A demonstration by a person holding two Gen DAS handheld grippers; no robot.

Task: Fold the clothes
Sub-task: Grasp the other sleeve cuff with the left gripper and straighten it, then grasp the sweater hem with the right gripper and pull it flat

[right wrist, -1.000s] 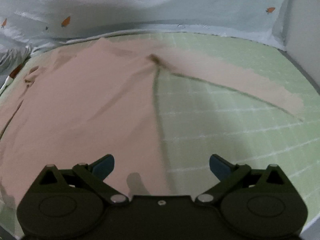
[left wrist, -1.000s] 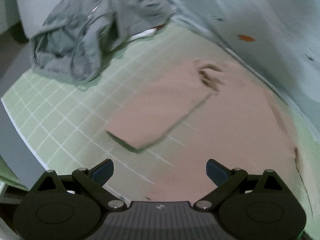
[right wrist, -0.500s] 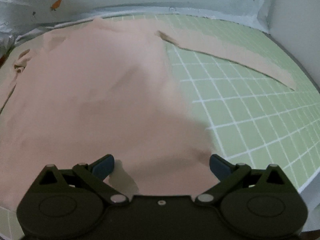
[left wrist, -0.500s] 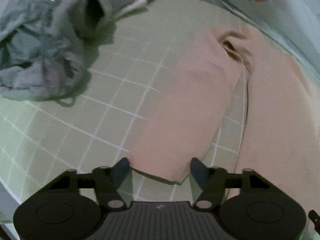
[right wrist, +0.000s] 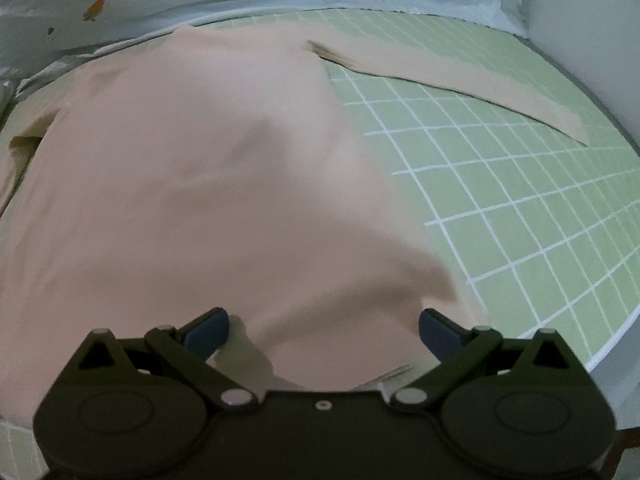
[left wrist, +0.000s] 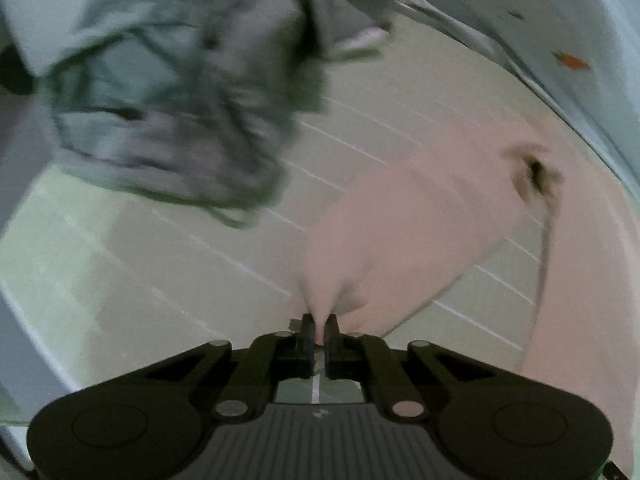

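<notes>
A pale pink long-sleeved shirt (right wrist: pixel 192 184) lies spread on a green grid mat (right wrist: pixel 520 208). In the left wrist view my left gripper (left wrist: pixel 319 326) is shut on the cuff end of the shirt's sleeve (left wrist: pixel 400 232), and the cloth bunches up between the pads. In the right wrist view my right gripper (right wrist: pixel 323 330) stands open over the shirt's lower hem, pads wide apart with cloth lying beneath and between them, not pinched. The other sleeve (right wrist: pixel 460 76) stretches out to the right across the mat.
A crumpled grey-green garment (left wrist: pixel 172 92) lies heaped at the far left of the mat. Light blue bedding with small orange prints (right wrist: pixel 94 7) borders the mat at the back. The mat's white edge (right wrist: pixel 612 344) runs near my right gripper.
My left gripper came down onto the sleeve's cuff and shut on it, from wide open. My right gripper moved over the shirt's hem and has since held still, open.
</notes>
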